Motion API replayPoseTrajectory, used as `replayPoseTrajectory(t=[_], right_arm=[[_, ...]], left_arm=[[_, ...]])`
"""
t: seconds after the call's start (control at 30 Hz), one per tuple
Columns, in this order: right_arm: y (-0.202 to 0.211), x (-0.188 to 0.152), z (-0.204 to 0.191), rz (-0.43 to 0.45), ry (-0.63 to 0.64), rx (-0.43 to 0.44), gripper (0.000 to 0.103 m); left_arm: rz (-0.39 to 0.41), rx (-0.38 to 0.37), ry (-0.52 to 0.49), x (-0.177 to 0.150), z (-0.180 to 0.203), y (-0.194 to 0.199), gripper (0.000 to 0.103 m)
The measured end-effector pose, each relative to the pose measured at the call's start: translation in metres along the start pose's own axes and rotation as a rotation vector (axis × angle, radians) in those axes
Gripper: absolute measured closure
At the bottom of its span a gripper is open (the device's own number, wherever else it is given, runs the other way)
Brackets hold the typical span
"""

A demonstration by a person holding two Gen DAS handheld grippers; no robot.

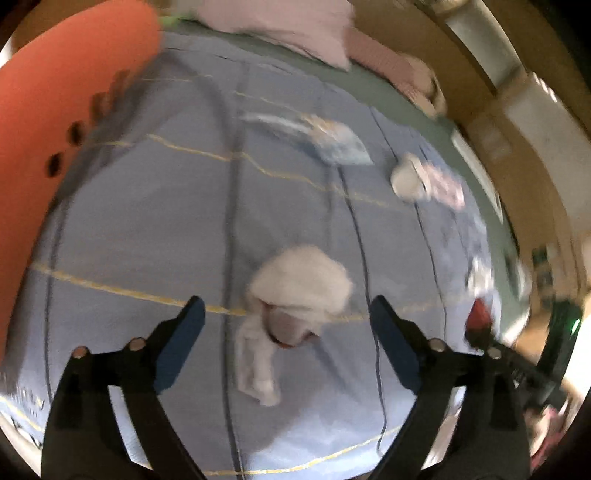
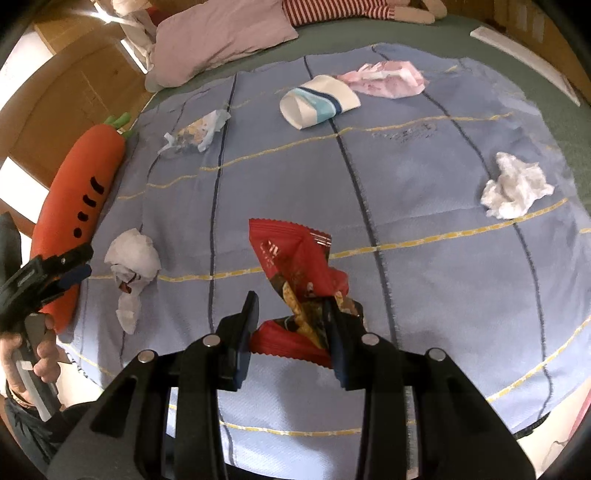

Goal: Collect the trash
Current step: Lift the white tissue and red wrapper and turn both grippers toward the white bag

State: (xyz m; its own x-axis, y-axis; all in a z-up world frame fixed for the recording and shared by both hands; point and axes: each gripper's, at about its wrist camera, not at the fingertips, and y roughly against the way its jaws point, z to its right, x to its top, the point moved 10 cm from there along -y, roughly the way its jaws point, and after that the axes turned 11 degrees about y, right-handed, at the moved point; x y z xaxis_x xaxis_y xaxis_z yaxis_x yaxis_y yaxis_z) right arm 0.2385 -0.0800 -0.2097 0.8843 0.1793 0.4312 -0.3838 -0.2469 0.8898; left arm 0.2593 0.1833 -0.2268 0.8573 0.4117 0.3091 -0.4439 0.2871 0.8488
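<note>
**Red wrapper in the right gripper, left gripper spread over a tissue**

Nearest in the right wrist view, the right gripper (image 2: 291, 325) has its jaws partly closed on a crumpled red snack wrapper (image 2: 295, 258), which sticks up from between the pads toward 12 o'clock above the blue checked blanket (image 2: 424, 288). At 9 o'clock from it, the left gripper (image 2: 74, 266) comes in from the frame edge, held by a person's hand (image 2: 40, 354), with its tips just beside a crumpled white tissue (image 2: 131, 266).

In the blurred left wrist view that same tissue (image 1: 295, 295) lies on the blanket between the widely spread fingers (image 1: 184, 339) of the left gripper (image 1: 288, 321), which do not press on it.

Farther out in the right wrist view, a second white tissue wad (image 2: 513, 188) lies at 2 o'clock, and a carrot-shaped plush (image 2: 81, 206) lies along the blanket's edge at 10 o'clock. Beyond these, a bluish crumpled wrapper (image 2: 195, 133) sits at 11 o'clock, a paper cup (image 2: 317, 101) lies on its side at 12 o'clock, and a pink crumpled wrapper (image 2: 388, 79) touches the cup's far end. A pale pillow (image 2: 218, 40) lies farthest away, on the green sheet (image 2: 406, 33).
</note>
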Motion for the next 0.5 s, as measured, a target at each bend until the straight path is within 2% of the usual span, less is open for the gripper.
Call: replayPoseTrajectory(t=[0.13,0.3,0.37,0.5], right_arm=[[0.006,-0.003,-0.004,0.009,0.013,-0.005,0.067],[0.014,-0.005,-0.014,0.027,0.061,-0.023,0.067],[0.020,-0.007,-0.019,0.038,0.084,-0.028,0.067],[0.028,-0.010,-0.026,0.062,0.138,-0.063,0.067]], left_arm=[[-0.059,0.082,-0.146,-0.022,0.021,-0.033,0.009],[-0.038,0.186,-0.265,-0.027,0.027,-0.063,0.010],[-0.010,0.253,-0.308,-0.025,0.020,-0.068,0.024],[0.019,0.313,-0.339,-0.021,0.011,-0.068,0.043]])
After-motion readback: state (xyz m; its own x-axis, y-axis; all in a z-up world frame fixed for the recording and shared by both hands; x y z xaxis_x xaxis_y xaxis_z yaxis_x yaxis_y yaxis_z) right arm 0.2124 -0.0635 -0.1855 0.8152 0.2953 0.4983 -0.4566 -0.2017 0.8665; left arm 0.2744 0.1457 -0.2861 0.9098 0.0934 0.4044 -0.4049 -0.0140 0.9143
